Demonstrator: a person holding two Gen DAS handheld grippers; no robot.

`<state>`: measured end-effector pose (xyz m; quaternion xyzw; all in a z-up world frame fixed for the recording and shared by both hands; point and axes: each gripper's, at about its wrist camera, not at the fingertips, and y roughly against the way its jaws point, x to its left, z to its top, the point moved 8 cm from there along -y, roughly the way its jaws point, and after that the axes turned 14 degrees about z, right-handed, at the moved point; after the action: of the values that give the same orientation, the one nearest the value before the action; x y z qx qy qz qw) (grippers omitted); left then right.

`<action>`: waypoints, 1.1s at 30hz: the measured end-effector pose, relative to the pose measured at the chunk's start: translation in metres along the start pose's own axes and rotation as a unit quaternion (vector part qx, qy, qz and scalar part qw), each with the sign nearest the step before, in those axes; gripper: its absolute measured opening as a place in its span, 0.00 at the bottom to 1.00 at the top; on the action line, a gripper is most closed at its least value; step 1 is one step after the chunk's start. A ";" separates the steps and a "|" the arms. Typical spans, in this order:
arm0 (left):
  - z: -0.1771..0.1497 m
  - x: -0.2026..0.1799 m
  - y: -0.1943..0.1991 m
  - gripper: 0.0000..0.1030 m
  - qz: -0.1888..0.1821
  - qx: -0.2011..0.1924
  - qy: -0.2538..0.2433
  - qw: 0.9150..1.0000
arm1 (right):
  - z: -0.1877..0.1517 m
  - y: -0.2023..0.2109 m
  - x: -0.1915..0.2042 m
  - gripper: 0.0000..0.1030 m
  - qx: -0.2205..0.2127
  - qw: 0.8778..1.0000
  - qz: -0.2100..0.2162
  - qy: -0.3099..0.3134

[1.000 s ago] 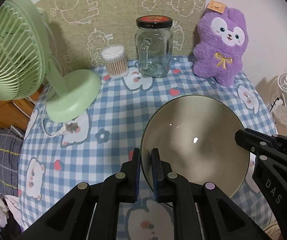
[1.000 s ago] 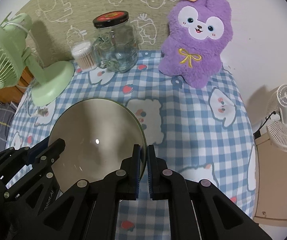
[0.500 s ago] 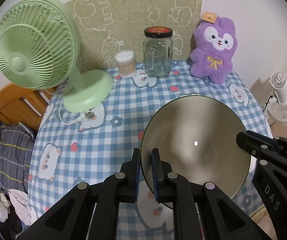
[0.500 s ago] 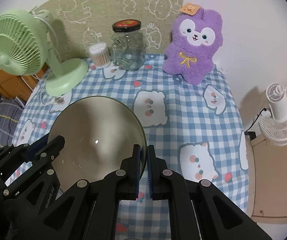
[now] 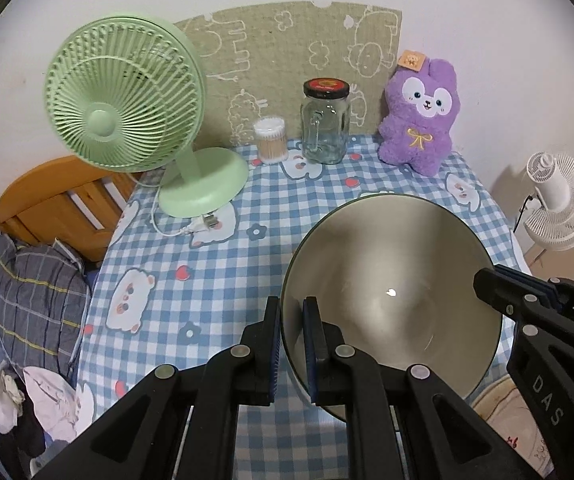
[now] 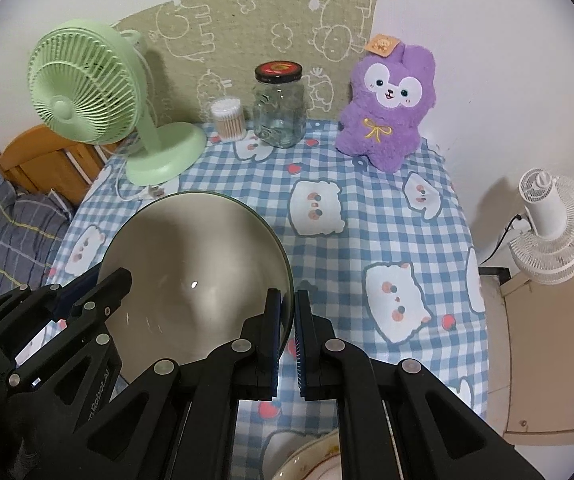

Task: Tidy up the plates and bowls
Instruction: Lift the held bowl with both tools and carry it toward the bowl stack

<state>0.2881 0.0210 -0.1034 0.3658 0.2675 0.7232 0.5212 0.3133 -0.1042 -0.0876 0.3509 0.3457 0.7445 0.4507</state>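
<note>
Lifted higher since the earlier frames, the bowl [image 5: 387,292] hangs above the checked tabletop [image 5: 215,272], mouth tilted toward the cameras. Left gripper [image 5: 291,344] and right gripper [image 6: 287,332] pinch opposite rims; "DAS" shows on the right one.

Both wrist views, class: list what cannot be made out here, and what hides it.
- Bowl underside: hidden by its own wall, both views.
- Dish: cut off by the bottom edge and the right tool, right view.
- Table under the bowl: hidden.
- Jar lid print: too small.
</note>
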 end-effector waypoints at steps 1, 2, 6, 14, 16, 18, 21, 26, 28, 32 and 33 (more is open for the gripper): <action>-0.002 0.001 0.003 0.07 0.000 -0.001 0.000 1.000 | -0.002 0.003 0.002 0.09 -0.002 1.000 -0.001 0.001; -0.003 0.002 0.006 0.07 0.000 -0.003 0.000 1.000 | -0.004 0.007 0.003 0.09 -0.004 1.000 -0.001 0.002; -0.012 0.009 0.021 0.07 -0.003 -0.011 -0.001 1.000 | -0.012 0.020 0.011 0.09 -0.008 1.000 -0.001 0.004; -0.030 0.023 0.046 0.07 0.015 -0.028 -0.001 0.999 | -0.030 0.041 0.033 0.09 -0.013 1.000 -0.002 0.015; -0.034 0.026 0.052 0.07 0.015 -0.030 0.001 0.999 | -0.034 0.045 0.037 0.09 -0.014 1.000 -0.002 0.016; -0.038 0.030 0.055 0.07 0.013 -0.029 0.003 0.999 | -0.038 0.049 0.041 0.09 -0.015 1.000 -0.001 0.018; -0.047 0.035 0.060 0.08 0.018 -0.031 0.005 0.999 | -0.045 0.053 0.048 0.09 -0.015 1.000 -0.002 0.025; -0.059 0.040 0.065 0.08 0.020 -0.030 0.006 0.999 | -0.056 0.058 0.056 0.09 -0.013 1.000 0.000 0.027; -0.064 0.042 0.067 0.08 0.017 -0.026 0.007 0.999 | -0.062 0.060 0.059 0.09 -0.013 0.999 0.001 0.029; -0.076 0.045 0.069 0.08 0.016 -0.020 0.004 1.000 | -0.074 0.061 0.064 0.09 -0.007 0.999 -0.001 0.033; -0.078 0.045 0.069 0.08 0.015 -0.018 0.004 1.000 | -0.076 0.061 0.065 0.09 -0.006 0.999 -0.001 0.034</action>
<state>0.1775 0.0417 -0.0850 0.3571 0.2507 0.7371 0.5160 0.2008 -0.0817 -0.0625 0.3226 0.3570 0.7575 0.4412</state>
